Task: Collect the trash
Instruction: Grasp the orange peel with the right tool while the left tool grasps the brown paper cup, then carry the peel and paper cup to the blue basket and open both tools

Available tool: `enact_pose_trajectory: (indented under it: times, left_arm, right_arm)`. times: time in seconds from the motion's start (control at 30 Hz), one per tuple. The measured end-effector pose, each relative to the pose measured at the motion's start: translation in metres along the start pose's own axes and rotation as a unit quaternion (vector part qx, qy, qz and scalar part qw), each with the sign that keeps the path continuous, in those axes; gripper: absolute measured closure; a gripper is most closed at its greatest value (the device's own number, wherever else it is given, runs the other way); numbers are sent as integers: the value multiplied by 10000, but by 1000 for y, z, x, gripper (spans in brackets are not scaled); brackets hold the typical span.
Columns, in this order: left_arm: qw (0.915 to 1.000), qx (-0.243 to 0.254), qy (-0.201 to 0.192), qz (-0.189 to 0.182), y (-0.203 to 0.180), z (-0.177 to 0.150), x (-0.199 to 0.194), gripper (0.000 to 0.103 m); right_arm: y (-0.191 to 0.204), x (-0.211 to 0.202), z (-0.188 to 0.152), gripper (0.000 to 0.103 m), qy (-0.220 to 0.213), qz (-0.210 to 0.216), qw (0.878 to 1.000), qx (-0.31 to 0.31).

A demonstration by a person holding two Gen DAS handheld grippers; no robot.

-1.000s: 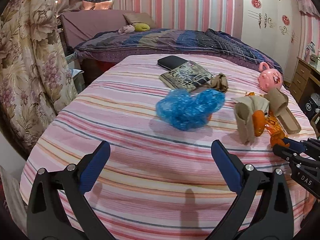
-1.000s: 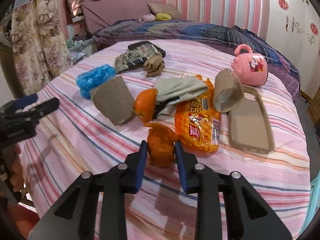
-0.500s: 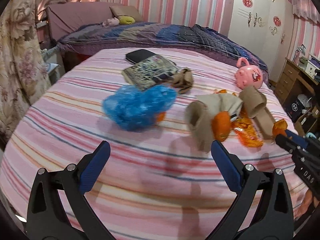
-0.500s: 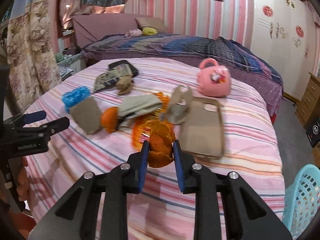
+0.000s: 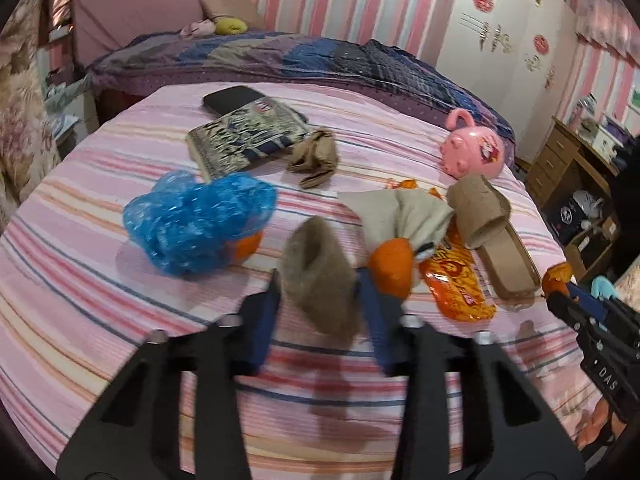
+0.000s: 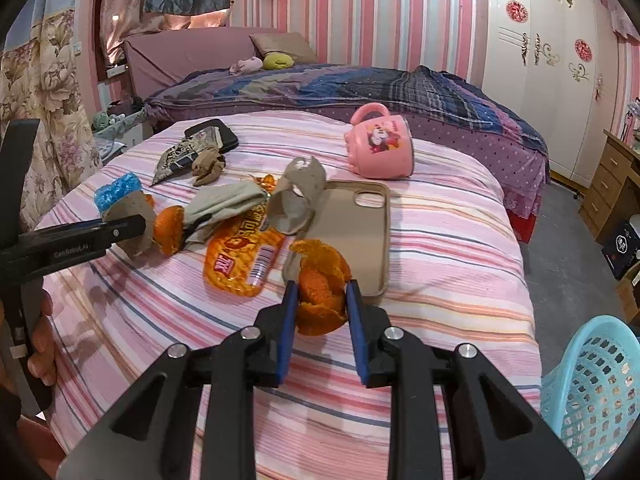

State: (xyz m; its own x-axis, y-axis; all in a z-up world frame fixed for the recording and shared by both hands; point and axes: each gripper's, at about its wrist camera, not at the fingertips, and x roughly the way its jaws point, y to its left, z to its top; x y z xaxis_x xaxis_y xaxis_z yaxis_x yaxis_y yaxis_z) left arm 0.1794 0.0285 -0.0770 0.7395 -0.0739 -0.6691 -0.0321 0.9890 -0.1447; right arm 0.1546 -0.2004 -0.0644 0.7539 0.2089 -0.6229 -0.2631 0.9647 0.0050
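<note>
Both grippers loaded | left gripper (image 5: 318, 294) pinches cardboard tube (image 5: 320, 276) | right gripper (image 6: 322, 300) pinches orange peel (image 6: 320, 280)

Legible markings. "GenRobot.AI" is printed in pale letters along the black body of the left gripper (image 6: 120, 229), at the left edge of the right wrist view. "DAS" appears in white on the black body of the right gripper (image 5: 560, 296), at the lower right of the left wrist view. The orange snack wrapper (image 6: 240, 256), lying on the bed at centre left, bears large red-and-white Chinese characters and a barcode; neither can be read.
</note>
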Motion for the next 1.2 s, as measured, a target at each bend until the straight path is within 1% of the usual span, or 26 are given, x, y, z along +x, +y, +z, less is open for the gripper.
enact_pose_trajectory:
  times: [0.13,0.2,0.33,0.53,0.7,0.9,1.0,1.07,1.2]
  left_arm:
    - [9984,434,-211,303,-16,-3,-9,80]
    - [9968,593,-333,425,-22,-3,-16,81]
    - [9951,689,-519,479,-26,-3,-32,81]
    - [9946,637,-670,475,-18,-3,-50,81]
    - [9953,515,-685,447,-1,-5,-59,82]
    - [9953,457,-748,414,10,-11,-69,82]
    - [9948,514,-753,459,6,-13,-68,82]
    - [9952,518,-709,426,2,-13,-66,82]
    - [9946,665,-753,279,-27,-17,-70,82]
  right_arm:
    - [-6,-6,-1,78,-58,-48,10000,13]
    - [-10,-9,-1,78,-95,-66,9999,36]
    - [-14,-14,-1,78,-135,-90,9999,53]
    - [-17,-25,-3,78,-188,-180,9996,-48]
    - [-24,-37,-9,78,-221,-277,9993,-119]
    - [-46,-54,-19,78,-254,-425,9987,-114]
    - [-65,-62,-26,78,-257,-551,9981,-64]
    - [-73,-67,-29,78,-262,-601,9978,-21]
    - [-102,-81,-36,78,-322,-797,9962,131]
